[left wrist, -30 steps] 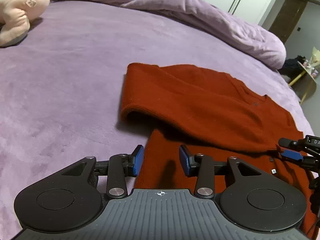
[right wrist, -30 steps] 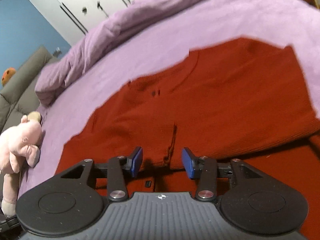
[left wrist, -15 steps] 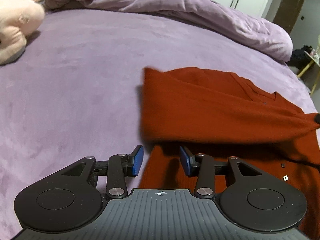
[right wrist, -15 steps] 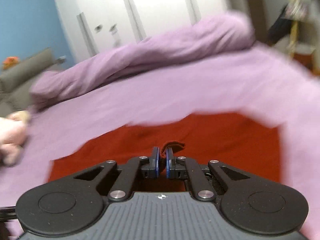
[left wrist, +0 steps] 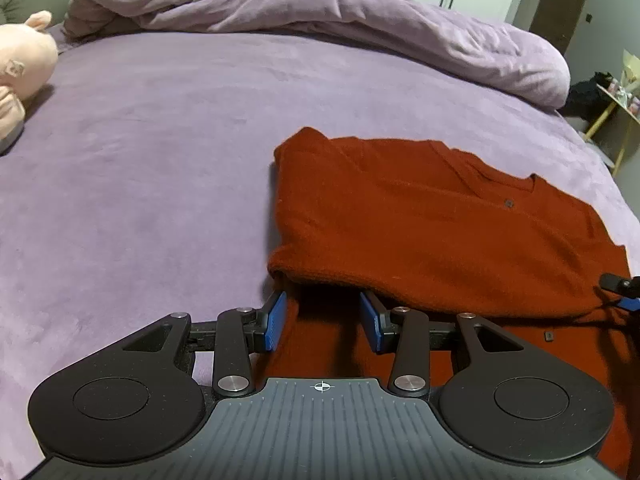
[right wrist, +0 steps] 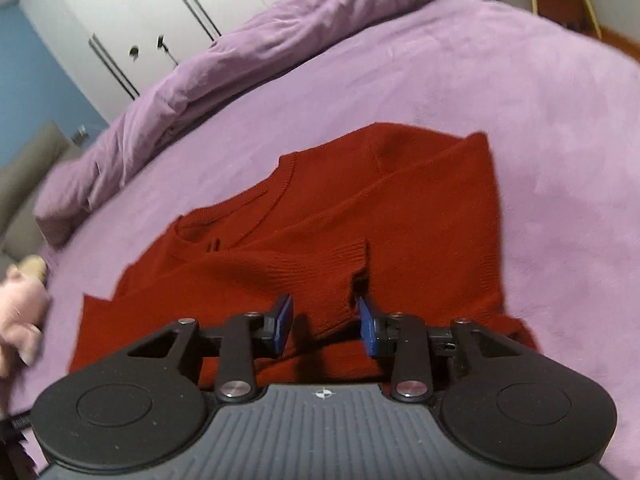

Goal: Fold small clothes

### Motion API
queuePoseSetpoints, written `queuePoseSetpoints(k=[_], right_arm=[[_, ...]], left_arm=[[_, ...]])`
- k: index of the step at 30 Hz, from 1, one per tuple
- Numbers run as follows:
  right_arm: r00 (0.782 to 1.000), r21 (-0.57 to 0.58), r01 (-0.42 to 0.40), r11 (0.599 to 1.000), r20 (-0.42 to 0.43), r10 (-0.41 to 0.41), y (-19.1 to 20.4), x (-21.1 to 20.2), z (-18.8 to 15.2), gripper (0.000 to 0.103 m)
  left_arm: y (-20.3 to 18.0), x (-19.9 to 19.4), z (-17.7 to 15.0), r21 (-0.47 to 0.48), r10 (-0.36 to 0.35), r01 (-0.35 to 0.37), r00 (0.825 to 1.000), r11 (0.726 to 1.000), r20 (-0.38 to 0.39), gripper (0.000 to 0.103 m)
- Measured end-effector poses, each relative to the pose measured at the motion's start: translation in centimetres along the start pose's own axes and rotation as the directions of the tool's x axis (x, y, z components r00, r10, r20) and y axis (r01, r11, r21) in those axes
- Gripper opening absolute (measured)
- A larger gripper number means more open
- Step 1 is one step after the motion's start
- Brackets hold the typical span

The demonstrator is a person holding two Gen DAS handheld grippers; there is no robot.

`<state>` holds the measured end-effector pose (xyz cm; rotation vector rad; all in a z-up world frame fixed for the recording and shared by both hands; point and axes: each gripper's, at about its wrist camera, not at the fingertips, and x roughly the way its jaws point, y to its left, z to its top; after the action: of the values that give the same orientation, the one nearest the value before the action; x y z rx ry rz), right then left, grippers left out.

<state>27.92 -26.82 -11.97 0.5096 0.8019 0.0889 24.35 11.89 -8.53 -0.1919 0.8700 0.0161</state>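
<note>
One garment in view: a rust-red knit sweater (left wrist: 420,232), fine ribbed weave, round neckline with a ribbed band, ribbed cuff on the sleeve. It lies on the bed (left wrist: 160,160), whose cover is a lilac plush with a short, velvety nap. In the left wrist view the sweater sits from centre toward 3 o'clock, with one thick layer folded over the lower one and a rounded fold edge facing the camera.

Left gripper (left wrist: 322,322): two blue-padded fingers (left wrist: 275,322) stand apart, just under the overhanging fold edge and above the lower red layer; the pads press on nothing.

Right gripper (right wrist: 325,328): its fingers (right wrist: 283,323) are opening. The sleeve end with its ribbed cuff (right wrist: 340,264) lies in the gap between them, across the sweater's body; neither pad presses on it. In the left view the tip of this gripper shows at the frame's 3 o'clock edge.

One bunched duvet (left wrist: 320,20), same lilac plush, soft rolled shape, runs along the bed's far side at 12 o'clock. One pink plush toy (left wrist: 20,68), rounded and fuzzy, at 9 to 10 o'clock. White wardrobe doors (right wrist: 160,12) with dark vertical handles stand behind the duvet. A small yellow-legged side stand (left wrist: 616,108) shows at 2 o'clock, its contents too small to tell.
</note>
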Motion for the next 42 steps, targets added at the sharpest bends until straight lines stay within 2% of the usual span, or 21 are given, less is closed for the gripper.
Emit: queuePoseSetpoints(k=[2, 3, 4, 7, 10, 12, 16, 18, 19, 20, 21, 22, 25, 27, 29, 31, 34, 36, 39, 40, 42], right_arm=[[1.0, -0.01, 0.0, 1.0, -0.004, 0.0, 0.6, 0.6, 0.2, 0.03], [1.0, -0.024, -0.002, 1.0, -0.009, 0.002, 1.1, 0.9, 0.3, 0.014], [1.0, -0.053, -0.002, 0.999, -0.01, 0.001, 1.7, 1.0, 0.5, 0.005], [0.99, -0.207, 0.067, 0.976, 0.134, -0.04, 4.0, -1.0, 0.9, 0.006], [0.967, -0.237, 0.161, 0.958, 0.232, -0.105, 3.9, -2.3, 1.6, 0.006], [0.951, -0.257, 0.251, 0.933, 0.244, -0.188, 2.8, -1.9, 1.8, 0.006], [0.953, -0.235, 0.293, 0.927, 0.154, -0.262, 0.1, -0.4, 1.7, 0.007], [0.927, -0.192, 0.359, 0.913, 0.184, -0.326, -0.2, -0.7, 1.6, 0.016], [0.911, -0.153, 0.386, 0.91, 0.217, -0.35, -0.2, -1.2, 1.6, 0.016], [0.906, -0.119, 0.384, 0.916, 0.241, -0.349, 0.0, -1.6, 1.5, 0.017], [0.912, -0.097, 0.354, 0.93, 0.255, -0.321, 0.3, -2.0, 1.4, 0.019], [0.931, -0.105, 0.299, 0.949, 0.253, -0.265, 1.0, -2.0, 1.3, 0.019], [0.978, -0.228, 0.151, 0.962, 0.175, -0.112, 3.9, -0.3, 0.3, 0.019], [0.992, -0.297, 0.087, 0.951, 0.109, -0.057, 6.0, 1.5, -0.5, 0.019], [0.997, -0.338, 0.063, 0.939, 0.07, -0.042, 6.8, 3.0, -1.0, 0.019], [0.996, -0.375, 0.09, 0.923, 0.048, -0.078, 6.4, 3.9, -1.5, 0.019], [0.981, -0.412, 0.183, 0.892, 0.131, -0.141, 3.8, 2.8, -1.5, 0.017], [0.97, -0.362, 0.222, 0.905, 0.172, -0.17, 1.1, 1.0, -0.7, 0.013], [0.948, -0.29, 0.295, 0.911, 0.209, -0.24, -1.2, -1.2, 0.0, 0.013], [0.938, -0.274, 0.327, 0.904, 0.212, -0.274, -1.5, -1.8, 0.0, 0.016], [0.94, -0.246, 0.323, 0.914, 0.191, -0.281, -2.1, -2.8, -0.2, 0.032]], left_arm=[[-0.2, 0.0, 0.2, -0.001, 0.006, -0.006, 1.0, 1.0, -0.001, 0.045], [-0.4, 0.1, 0.3, 0.002, 0.01, -0.01, 1.0, 1.0, -0.002, 0.045], [-0.6, 0.2, 0.4, 0.005, 0.014, -0.014, 1.0, 1.0, -0.003, 0.045], [-1.1, 0.2, 0.7, 0.009, 0.014, -0.014, 1.0, 1.0, -0.002, 0.045], [-1.6, 0.3, 0.8, 0.014, 0.008, -0.008, 1.0, 1.0, 0.0, 0.045], [-1.8, 0.4, 0.8, 0.019, 0.008, -0.007, 1.0, 1.0, -0.01, 0.045], [-2.3, -0.1, 0.7, 0.028, 0.001, -0.001, 1.0, 1.0, -0.007, 0.045], [-2.6, -0.6, 0.9, 0.04, -0.009, 0.008, 1.0, 0.999, 0.019, 0.045], [-2.8, -0.7, 1.1, 0.048, -0.01, 0.008, 1.0, 0.999, 0.028, 0.046], [-3.0, -0.7, 1.3, 0.054, -0.008, 0.006, 0.999, 0.999, 0.034, 0.046], [-3.3, -0.5, 1.6, 0.057, -0.005, 0.003, 0.999, 0.998, 0.037, 0.046], [-3.6, -0.2, 1.9, 0.056, -0.003, 0.001, 0.999, 0.998, 0.035, 0.046], [-4.9, 1.1, 2.8, 0.046, -0.035, 0.033, 0.999, 0.998, 0.032, 0.047], [-6.1, 2.5, 3.1, 0.068, -0.031, 0.03, 0.999, 0.997, 0.016, 0.047], [-6.9, 4.2, 3.0, 0.098, -0.004, 0.005, 1.0, 0.995, -0.015, 0.047], [-6.9, 5.3, 2.6, 0.11, 0.015, -0.009, 0.999, 0.994, -0.05, 0.048], [-6.3, 5.0, 2.0, 0.131, -0.004, 0.008, 1.0, 0.991, -0.029, 0.051], [-5.9, 4.8, 1.6, 0.158, 0.01, -0.006, 1.0, 0.987, -0.022, 0.051], [-5.7, 4.8, 1.1, 0.179, 0.015, -0.013, 1.0, 0.984, -0.012, 0.052], [-5.8, 4.7, 1.1, 0.182, 0.021, -0.019, 1.0, 0.983, -0.01, 0.052], [-6.3, 4.7, 1.0, 0.19, 0.038, -0.035, 0.999, 0.981, -0.011, 0.052]])
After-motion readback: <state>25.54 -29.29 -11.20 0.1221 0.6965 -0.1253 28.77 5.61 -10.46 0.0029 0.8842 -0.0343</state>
